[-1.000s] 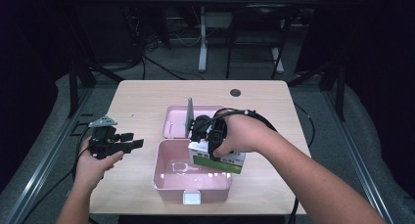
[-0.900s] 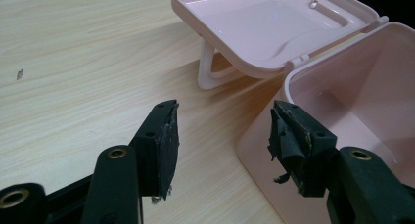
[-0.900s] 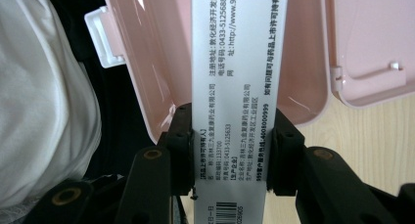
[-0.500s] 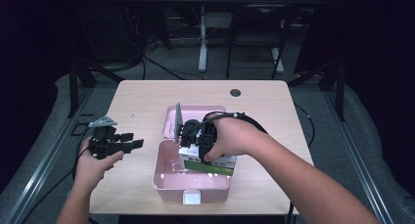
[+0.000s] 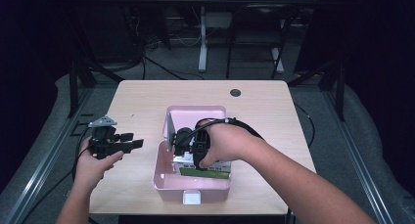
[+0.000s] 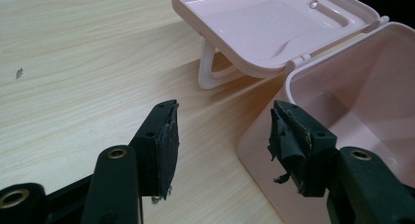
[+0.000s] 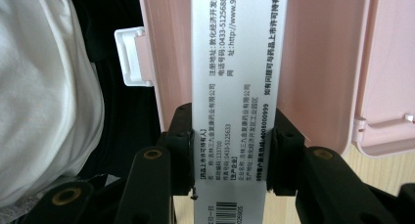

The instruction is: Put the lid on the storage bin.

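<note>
The right tongs (image 7: 229,150) clamp a white-and-green printed cardboard carton (image 7: 230,87), long axis running up the frame, inside the glossy pink plastic box (image 5: 166,185) at lower centre of the pale wood-grain tabletop (image 5: 142,97); the left tongs (image 6: 222,141) gape empty

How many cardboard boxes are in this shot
1: a white and green cardboard box, clamped in the right gripper over the open pink case. Others may be hidden under the hand.
</note>
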Tool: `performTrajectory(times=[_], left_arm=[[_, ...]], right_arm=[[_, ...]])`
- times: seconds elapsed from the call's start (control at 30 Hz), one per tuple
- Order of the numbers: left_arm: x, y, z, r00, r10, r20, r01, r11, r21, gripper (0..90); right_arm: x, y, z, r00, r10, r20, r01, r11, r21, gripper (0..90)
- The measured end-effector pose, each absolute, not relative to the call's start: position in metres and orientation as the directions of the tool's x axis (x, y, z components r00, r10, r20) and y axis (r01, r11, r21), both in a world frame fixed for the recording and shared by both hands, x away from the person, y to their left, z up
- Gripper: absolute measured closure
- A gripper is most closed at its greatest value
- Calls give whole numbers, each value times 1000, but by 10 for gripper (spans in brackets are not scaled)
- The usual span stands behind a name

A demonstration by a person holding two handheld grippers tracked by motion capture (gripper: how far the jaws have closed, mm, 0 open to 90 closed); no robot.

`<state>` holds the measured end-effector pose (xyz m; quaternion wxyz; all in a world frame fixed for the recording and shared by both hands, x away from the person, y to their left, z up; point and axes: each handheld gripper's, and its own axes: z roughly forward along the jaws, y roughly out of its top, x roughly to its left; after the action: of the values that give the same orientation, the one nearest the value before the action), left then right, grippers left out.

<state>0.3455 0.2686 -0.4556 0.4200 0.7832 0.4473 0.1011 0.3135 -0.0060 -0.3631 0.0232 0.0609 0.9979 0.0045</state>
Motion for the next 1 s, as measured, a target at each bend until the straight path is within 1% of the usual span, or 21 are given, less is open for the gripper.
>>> performTrajectory(times=[0.33,0.53,1.0], left_arm=[[345,269,-456,580,786,-216,615,-248,749,440],[346,269,-456,579,786,-217,616,-247,748,440],[346,268,-458,575,789,-217,618,-245,747,440]], right_arm=[[312,-4,-374,-993,109,-40,108,994,8,615],[311,-4,-383,-995,85,-61,86,996,-17,615],[309,-6,-405,-997,71,-32,71,997,-12,615]])
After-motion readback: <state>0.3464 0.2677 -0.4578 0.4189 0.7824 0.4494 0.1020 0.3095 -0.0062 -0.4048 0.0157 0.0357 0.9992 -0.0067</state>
